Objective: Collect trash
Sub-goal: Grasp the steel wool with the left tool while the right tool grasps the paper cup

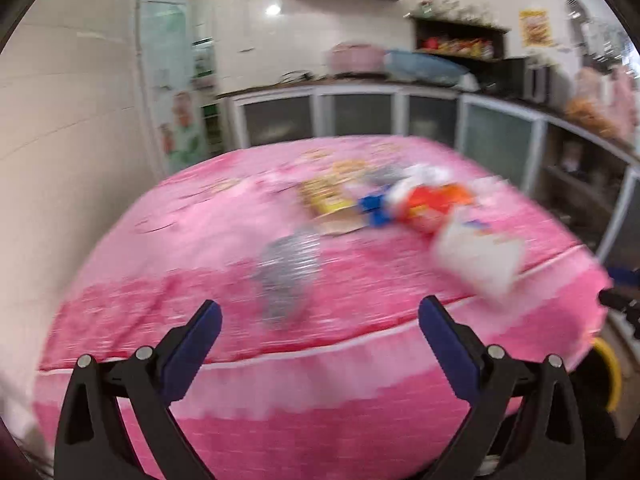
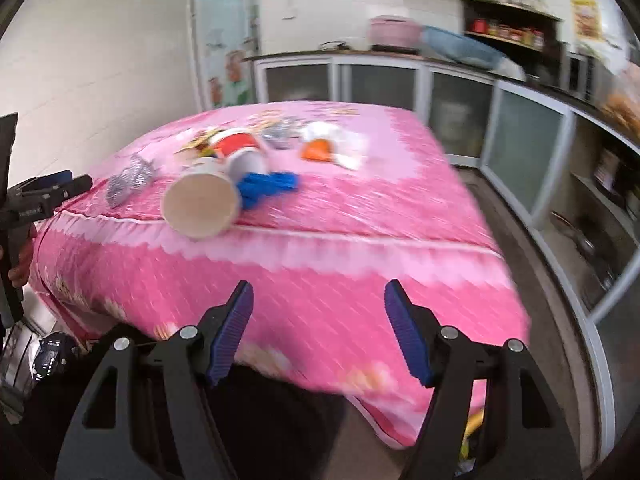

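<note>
left gripper (image 1: 320, 314): black frame, silver screws | right gripper (image 2: 319, 294): black frame | fingers (image 2: 234, 330): ribbed blue pads

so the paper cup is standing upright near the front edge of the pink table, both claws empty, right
Not quite: the paper cup lies on its side, its open mouth facing the right wrist camera. It is near the front edge of the pink table, and the left claw and right claw are empty.

No lettering could be read anywhere. The yellow poster (image 2: 587, 18) on the wall, the yellow printed packet (image 1: 326, 196) on the table and the left gripper's (image 2: 44, 200) white marking were all too blurred.
</note>
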`<action>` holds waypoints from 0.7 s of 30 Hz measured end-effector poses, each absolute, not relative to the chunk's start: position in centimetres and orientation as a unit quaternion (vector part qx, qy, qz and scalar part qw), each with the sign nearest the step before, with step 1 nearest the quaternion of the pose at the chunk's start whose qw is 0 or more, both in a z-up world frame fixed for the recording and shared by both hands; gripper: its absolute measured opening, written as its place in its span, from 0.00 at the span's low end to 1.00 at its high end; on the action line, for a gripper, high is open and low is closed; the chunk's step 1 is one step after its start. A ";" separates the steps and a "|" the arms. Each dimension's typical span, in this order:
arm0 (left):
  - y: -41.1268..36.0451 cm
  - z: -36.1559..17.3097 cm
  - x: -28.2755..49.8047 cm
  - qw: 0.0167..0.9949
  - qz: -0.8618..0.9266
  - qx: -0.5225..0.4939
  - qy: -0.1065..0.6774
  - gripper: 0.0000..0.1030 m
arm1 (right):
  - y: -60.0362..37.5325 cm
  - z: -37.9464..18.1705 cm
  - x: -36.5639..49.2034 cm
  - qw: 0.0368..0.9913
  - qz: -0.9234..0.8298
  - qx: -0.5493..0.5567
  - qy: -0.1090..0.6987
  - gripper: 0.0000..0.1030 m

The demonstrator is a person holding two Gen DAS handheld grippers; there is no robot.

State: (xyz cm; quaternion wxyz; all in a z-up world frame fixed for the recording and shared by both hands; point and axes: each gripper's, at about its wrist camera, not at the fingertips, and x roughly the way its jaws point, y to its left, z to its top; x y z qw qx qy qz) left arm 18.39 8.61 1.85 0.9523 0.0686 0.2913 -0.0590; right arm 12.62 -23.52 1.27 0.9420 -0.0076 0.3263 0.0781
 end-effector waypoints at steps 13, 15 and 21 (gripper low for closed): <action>9.8 -1.7 26.9 0.929 -0.064 0.032 0.363 0.92 | -18.7 -0.2 19.6 0.925 0.104 0.019 0.364 0.63; 10.1 -2.1 28.5 0.924 -0.063 0.011 0.377 0.92 | -18.2 -0.4 20.3 0.923 0.110 0.020 0.367 0.63; 10.0 -3.4 31.3 0.913 -0.080 -0.024 0.400 0.92 | -17.0 -0.9 22.3 0.915 0.126 0.026 0.382 0.62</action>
